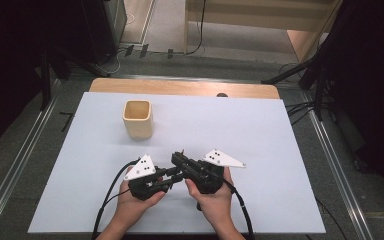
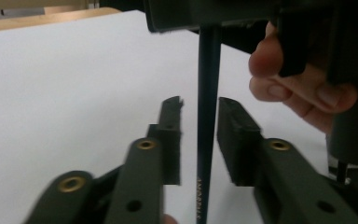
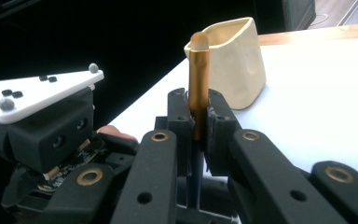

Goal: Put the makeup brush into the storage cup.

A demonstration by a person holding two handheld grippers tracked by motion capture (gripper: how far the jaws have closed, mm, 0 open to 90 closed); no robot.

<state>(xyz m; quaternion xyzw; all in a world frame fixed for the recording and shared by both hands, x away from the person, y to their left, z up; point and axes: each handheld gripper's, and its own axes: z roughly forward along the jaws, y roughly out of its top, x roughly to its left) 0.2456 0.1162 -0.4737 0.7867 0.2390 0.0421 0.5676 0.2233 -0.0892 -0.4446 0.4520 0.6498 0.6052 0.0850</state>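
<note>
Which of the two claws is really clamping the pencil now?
The right claw: its jaws press the pencil by its gold end. The left claw is open, jaws apart beside the shaft.

A recording lab: white-topped table (image 1: 260, 125), floor rails (image 1: 10, 170), black curtains (image 1: 10, 60), tripod legs (image 1: 290, 75).

Both grippers, the left gripper (image 1: 172, 176) and the right gripper (image 1: 179, 157), are matte black with brass-ringed screw holes. Each carries a grey three-cornered plate with dark dots. Black cables trail from both, and the forearms are bare.
</note>
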